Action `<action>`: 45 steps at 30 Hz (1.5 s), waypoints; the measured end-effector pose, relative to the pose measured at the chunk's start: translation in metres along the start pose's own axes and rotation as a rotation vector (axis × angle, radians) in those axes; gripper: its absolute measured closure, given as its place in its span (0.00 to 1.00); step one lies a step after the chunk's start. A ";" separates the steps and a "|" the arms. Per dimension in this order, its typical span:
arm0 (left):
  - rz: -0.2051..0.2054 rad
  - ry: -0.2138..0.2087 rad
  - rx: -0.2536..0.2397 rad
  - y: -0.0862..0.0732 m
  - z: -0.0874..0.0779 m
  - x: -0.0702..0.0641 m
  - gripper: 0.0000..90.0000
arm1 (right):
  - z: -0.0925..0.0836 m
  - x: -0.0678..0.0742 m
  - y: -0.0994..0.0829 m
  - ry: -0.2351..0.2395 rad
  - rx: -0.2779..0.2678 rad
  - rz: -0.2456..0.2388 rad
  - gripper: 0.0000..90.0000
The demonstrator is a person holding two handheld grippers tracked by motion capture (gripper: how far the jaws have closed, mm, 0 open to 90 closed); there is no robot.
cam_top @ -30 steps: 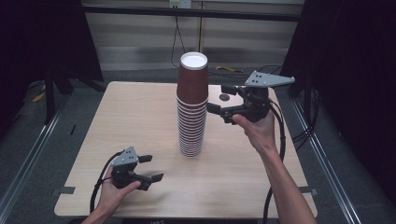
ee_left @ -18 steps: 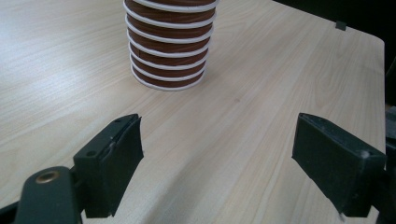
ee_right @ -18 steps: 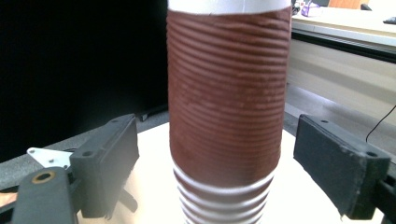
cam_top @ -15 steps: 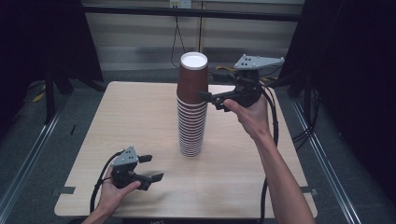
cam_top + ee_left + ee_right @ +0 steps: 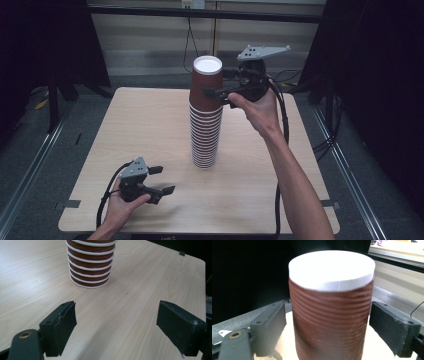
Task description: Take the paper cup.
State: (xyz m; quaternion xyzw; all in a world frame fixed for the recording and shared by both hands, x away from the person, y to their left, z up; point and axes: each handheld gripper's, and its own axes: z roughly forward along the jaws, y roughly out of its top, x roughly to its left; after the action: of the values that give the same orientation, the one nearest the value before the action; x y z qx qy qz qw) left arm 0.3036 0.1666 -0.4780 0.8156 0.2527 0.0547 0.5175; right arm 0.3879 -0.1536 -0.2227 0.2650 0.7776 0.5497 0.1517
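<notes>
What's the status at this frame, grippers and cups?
Right gripper open, jaws either side of top cup, not closed. Left gripper open, low near table's front. Cup stack upright, inverted. Nothing in the way.

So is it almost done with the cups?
Nothing looks done yet: every cup sits in the stack. In hand: the right gripper is open around the top cup, not squeezing it. The left gripper rests open on the table. Gripping and lifting are left.
</notes>
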 end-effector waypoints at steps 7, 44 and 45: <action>-0.005 -0.005 0.001 0.000 0.000 0.000 0.18 | 0.007 -0.002 0.008 0.004 0.004 0.004 0.16; 0.001 -0.002 0.004 0.000 0.000 0.000 0.18 | 0.010 0.001 0.017 -0.003 -0.034 -0.018 0.24; 0.001 -0.002 0.003 0.000 0.000 0.000 0.18 | 0.009 0.001 0.018 0.000 -0.041 -0.017 0.24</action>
State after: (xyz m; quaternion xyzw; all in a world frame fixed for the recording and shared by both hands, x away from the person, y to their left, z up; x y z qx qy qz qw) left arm 0.3032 0.1668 -0.4779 0.8167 0.2519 0.0537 0.5164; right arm 0.3961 -0.1416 -0.2089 0.2553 0.7683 0.5642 0.1618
